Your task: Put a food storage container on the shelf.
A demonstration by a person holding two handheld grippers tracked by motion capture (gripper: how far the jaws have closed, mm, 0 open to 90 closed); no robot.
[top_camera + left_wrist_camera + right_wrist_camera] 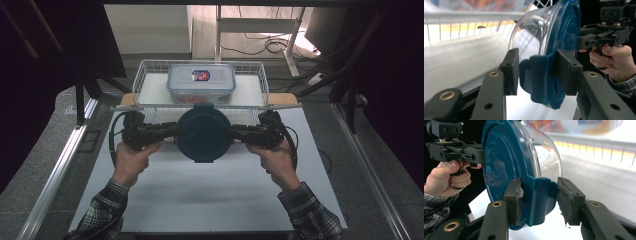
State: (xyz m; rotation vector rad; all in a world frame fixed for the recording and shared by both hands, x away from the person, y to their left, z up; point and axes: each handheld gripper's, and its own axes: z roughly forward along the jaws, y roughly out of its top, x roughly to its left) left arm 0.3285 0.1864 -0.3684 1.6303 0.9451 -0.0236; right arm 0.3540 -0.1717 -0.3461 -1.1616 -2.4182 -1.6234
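Observation:
A round clear container with a dark blue lid [204, 132] hangs above the white table [200, 195], just in front of the wire basket. It is gripped from both sides. My left gripper [172, 131] comes in from the left and is shut on the lid's blue side latch [537, 75]. My right gripper [235, 132] comes in from the right, shut on the opposite latch [537, 200]. In both gripper views the lid [499, 157] stands on edge with the clear bowl [531, 37] behind it. A hand holds each gripper.
A white wire basket [142, 75] stands at the far end of the table on a wooden board [282, 99]. Inside it sits a rectangular clear box with a lid [201, 82]. Metal rails run along both sides of the table.

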